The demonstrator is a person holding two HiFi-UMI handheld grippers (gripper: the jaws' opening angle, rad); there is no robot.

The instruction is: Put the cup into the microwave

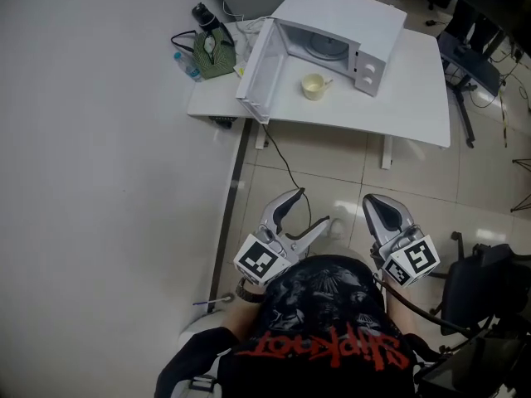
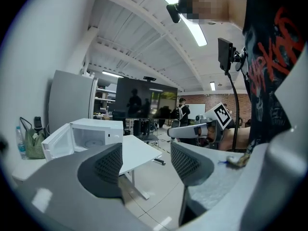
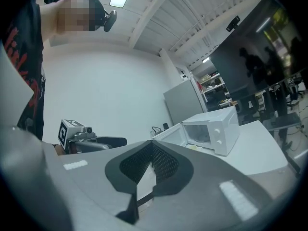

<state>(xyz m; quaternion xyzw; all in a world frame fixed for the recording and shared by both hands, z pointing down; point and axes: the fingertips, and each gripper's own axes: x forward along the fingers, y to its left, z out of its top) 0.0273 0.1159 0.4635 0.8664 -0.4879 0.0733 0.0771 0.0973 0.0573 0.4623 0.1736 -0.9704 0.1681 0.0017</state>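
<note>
**Head view.** A white table [image 1: 415, 89] fills the upper middle of the frame. On it stands a white microwave [image 1: 348, 23] with its door [image 1: 257, 65] swung wide open toward the left. The cream cup [image 1: 313, 86] sits on the tabletop just in front of the open cavity, outside the oven, with a handle or spoon sticking out to its right. At the table's upper-left corner are a green bag [image 1: 214, 55], a black bottle [image 1: 202, 12] and a clear water bottle [image 1: 187, 65]. Low in the frame, over the tiled floor and well apart from the table, the person in a black shirt [image 1: 332, 322] holds both tools. The left gripper [image 1: 311, 210] has its jaws spread with nothing between them. The right gripper [image 1: 375, 206] has its jaws drawn together.

**Left gripper view.** The left gripper [image 2: 147, 162] shows two dark ribbed pads [image 2: 108, 165] standing clearly apart – only floor and table edge show in the gap. The microwave [image 2: 91, 131] is at centre left with its door [image 2: 57, 146] hanging open, and the green bag [image 2: 33, 143] lies further left. The right gripper [image 2: 192, 130], with its marker cube, is at centre right. The cup cannot be made out here.

**Right gripper view.** The right gripper [image 3: 151, 165] has its pads meeting at the tips and holds nothing. The microwave [image 3: 214, 126] sits at right of centre on the table [image 3: 262, 148]. A small pale shape [image 3: 194, 147] in front of the cavity is probably the cup – too small to be sure. The left gripper [image 3: 86, 141] shows at lower left.
</note>
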